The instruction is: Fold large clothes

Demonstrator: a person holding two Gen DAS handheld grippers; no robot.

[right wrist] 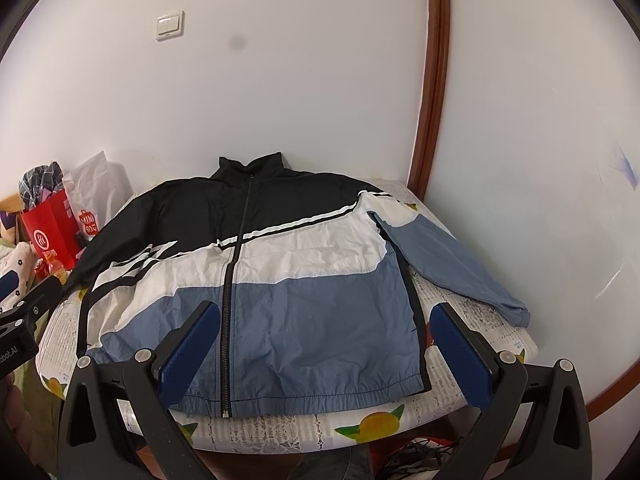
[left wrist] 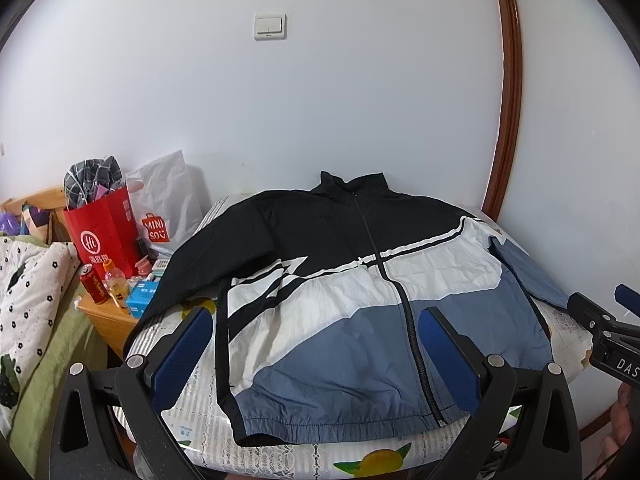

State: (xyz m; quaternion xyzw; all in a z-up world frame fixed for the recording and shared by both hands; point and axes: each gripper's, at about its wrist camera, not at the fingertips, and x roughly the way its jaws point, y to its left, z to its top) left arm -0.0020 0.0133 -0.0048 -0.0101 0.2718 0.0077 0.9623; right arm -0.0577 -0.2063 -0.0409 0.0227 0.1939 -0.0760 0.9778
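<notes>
Table point(right wrist: 500, 344) mid-frame has our jacket point(right wrist: 280, 280) spread flat, zipped, nothing folded yet. Left gripper point(left wrist: 316, 360) and right gripper point(right wrist: 326, 354) both gape wide, holding nothing.

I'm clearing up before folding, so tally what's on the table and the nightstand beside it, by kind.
Jackets: 1, the jacket lying flat and zipped on the table
Bags: 2, red bag, white bag
Cans: 1, red can
Bottles: 1, orange-capped bottle
Boxes: 1, blue box
Total: 6; smaller nightstand clutter is too unclear to count.
</notes>
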